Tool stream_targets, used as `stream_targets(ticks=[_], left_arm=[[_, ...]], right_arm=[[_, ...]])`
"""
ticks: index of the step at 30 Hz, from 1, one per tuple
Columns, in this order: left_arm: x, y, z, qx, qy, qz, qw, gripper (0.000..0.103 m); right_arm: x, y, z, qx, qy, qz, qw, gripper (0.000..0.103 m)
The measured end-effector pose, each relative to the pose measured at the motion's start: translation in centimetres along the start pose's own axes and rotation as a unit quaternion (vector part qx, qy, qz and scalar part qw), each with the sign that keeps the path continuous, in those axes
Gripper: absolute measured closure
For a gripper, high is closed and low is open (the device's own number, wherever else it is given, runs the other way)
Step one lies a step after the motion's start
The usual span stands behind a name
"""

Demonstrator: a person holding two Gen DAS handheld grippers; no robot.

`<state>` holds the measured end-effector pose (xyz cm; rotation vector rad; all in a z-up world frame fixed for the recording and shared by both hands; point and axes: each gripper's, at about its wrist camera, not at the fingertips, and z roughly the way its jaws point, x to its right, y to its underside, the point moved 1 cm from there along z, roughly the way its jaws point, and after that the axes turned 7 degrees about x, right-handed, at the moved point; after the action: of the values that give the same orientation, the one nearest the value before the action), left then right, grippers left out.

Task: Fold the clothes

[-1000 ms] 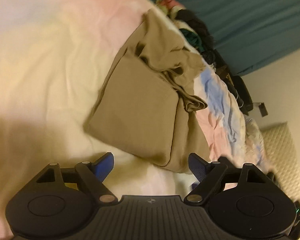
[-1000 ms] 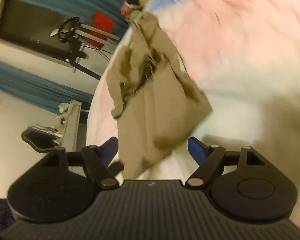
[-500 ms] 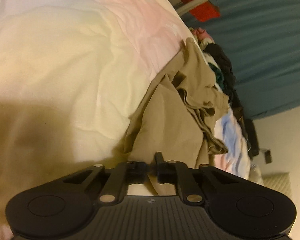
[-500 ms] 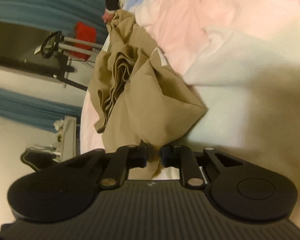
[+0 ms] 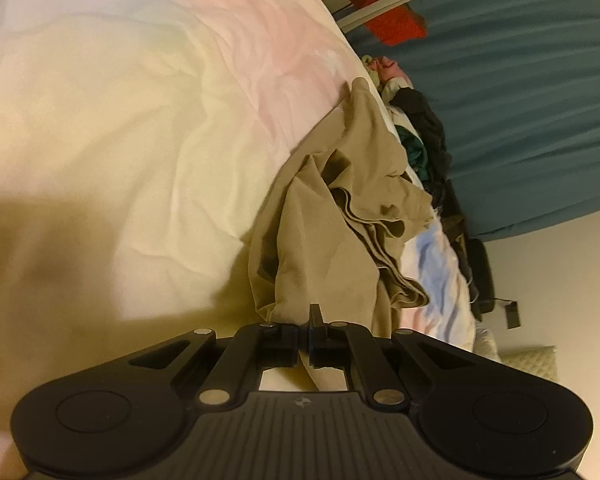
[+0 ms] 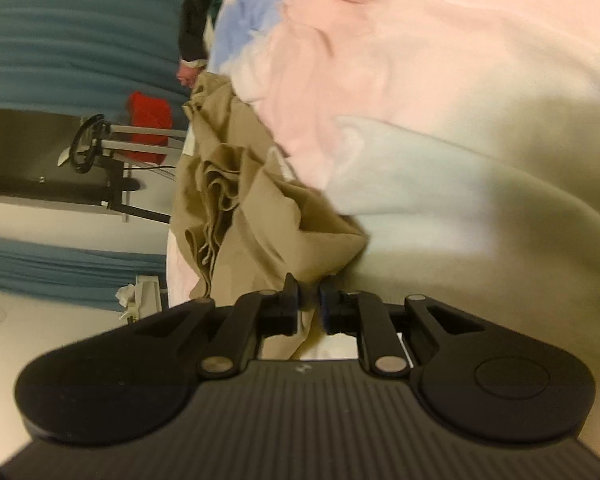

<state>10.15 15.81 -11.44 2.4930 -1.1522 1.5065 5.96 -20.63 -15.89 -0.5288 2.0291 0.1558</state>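
Note:
A tan garment lies partly folded and bunched on the pastel bedsheet. My left gripper is shut on the garment's near edge, with cloth pinched between the fingers. In the right wrist view the same tan garment hangs in folds, and my right gripper is shut on another part of its near edge. The sheet lies beneath it.
A pile of dark and coloured clothes lies at the bed's far edge by a teal curtain. A metal rack with a red cloth stands beyond the bed. A quilted pillow is at the right.
Both grippers went from open to shut on the tan garment's near edge. The garment has been pulled up and bunched, and it has shifted in both views.

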Motion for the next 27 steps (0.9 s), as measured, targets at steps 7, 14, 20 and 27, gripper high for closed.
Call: stream_targets(ticks=[7,14,20,27], left_arm=[[-0.2,-0.2,-0.2,0.0,0.001,-0.011,0.9999,0.099],[0.2,-0.5,-0.9,0.011,0.03,-0.015,0.9994,0.099],[1.6,-1.4,-2.0,0.035,0.091,0.001,0.9952,0.099],[5.5,-0.9,-8.1,0.064,0.149,0.063,0.9847,0.099]], right_arm=[[0.8,0.0,0.1,-0.015,-0.035,0.059,0.998,0.063],[0.8,-0.3,-1.0,0.045,-0.037,0.061,0.996,0.077],[-2.2,-1.3,-1.4,0.068,-0.081,0.011,0.994,0.092],[-5.3,-1.3,-6.5,0.091,-0.127,-0.031,0.987,0.093]])
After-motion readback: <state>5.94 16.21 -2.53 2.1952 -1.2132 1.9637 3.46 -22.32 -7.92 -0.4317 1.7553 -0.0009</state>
